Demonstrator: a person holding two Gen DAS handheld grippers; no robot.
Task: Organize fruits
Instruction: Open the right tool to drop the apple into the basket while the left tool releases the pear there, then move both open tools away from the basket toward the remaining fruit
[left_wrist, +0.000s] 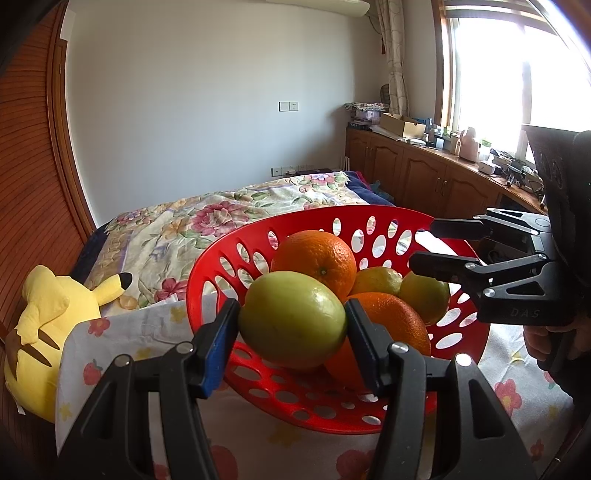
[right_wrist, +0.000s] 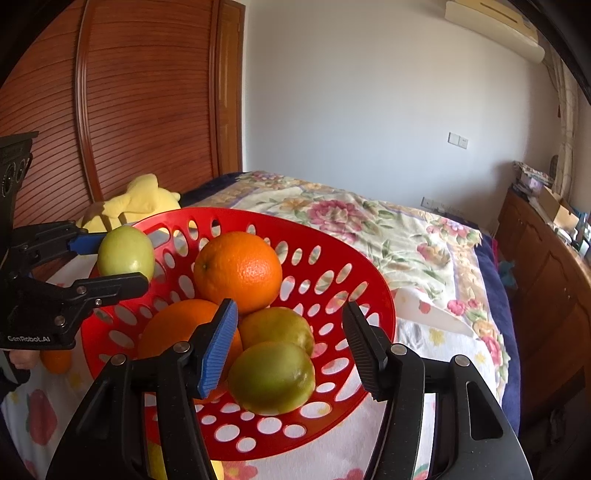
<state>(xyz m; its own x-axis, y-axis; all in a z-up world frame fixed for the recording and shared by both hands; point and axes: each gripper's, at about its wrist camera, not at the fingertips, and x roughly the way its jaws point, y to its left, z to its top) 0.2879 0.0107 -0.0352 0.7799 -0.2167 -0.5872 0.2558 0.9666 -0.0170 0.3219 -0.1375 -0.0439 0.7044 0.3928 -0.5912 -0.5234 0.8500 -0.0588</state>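
A red perforated basket (left_wrist: 218, 266) (right_wrist: 354, 280) stands on a floral cloth on the bed. It holds two oranges (left_wrist: 317, 254) (right_wrist: 236, 269) and two green-yellow fruits (left_wrist: 424, 295) (right_wrist: 271, 376). My left gripper (left_wrist: 291, 321) (right_wrist: 118, 254) is shut on another green fruit (left_wrist: 291, 317) (right_wrist: 125, 251) and holds it over the basket's near-left rim. My right gripper (right_wrist: 291, 347) (left_wrist: 424, 243) is open and empty above the basket's right side. A small orange (right_wrist: 55, 360) lies on the cloth outside the basket, under my left gripper.
A yellow plush toy (left_wrist: 48, 314) (right_wrist: 136, 203) lies at the left by the wooden headboard (right_wrist: 129, 110). The flowered bedspread (left_wrist: 221, 214) stretches behind the basket. Wooden cabinets (left_wrist: 424, 173) with clutter run along the right under the window.
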